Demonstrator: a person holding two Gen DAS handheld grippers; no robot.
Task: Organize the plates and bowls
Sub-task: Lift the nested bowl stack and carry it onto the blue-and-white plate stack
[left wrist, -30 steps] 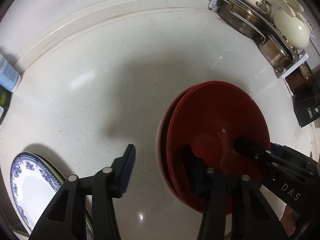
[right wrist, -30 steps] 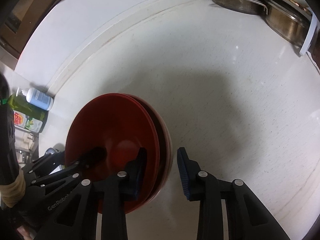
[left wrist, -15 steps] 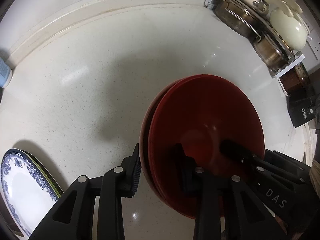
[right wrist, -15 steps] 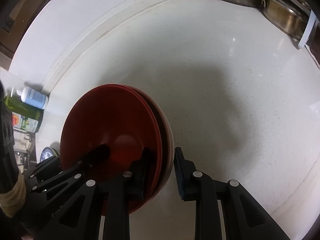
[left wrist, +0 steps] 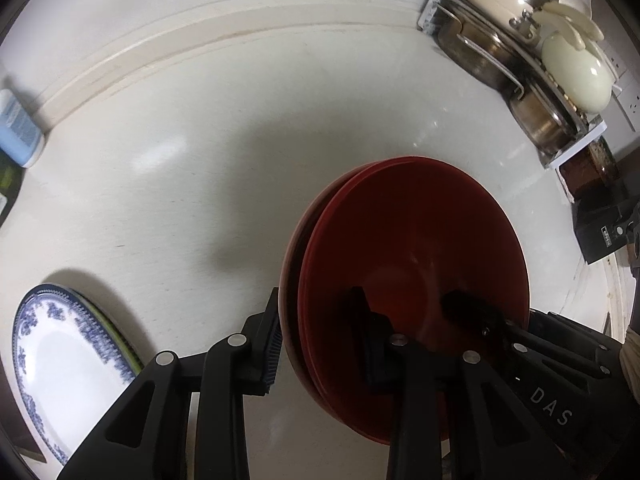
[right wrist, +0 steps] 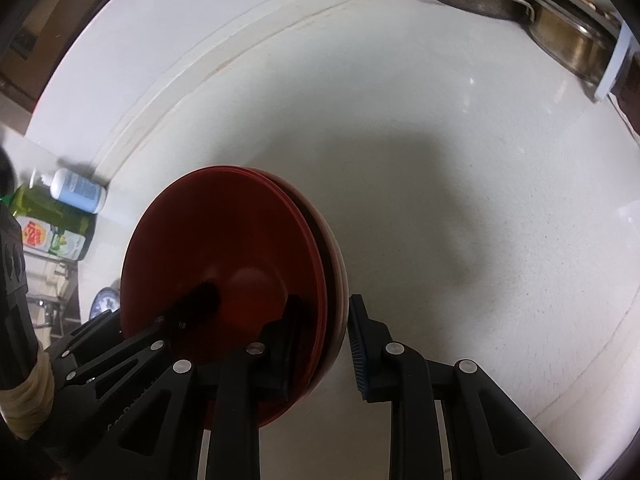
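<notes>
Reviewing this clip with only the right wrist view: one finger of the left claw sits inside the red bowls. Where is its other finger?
Observer: Outside the red bowls. The left claw straddles their rim, with its outer pad against the pale outer wall.
Operator: What is the blue sliver behind the bowls?
Observer: A blue-and-white plate, lying on top of a green-rimmed plate.
Operator: Is anything stacked above the steel pans?
Observer: Yes, a cream lidded pot sits on top of them.
</notes>
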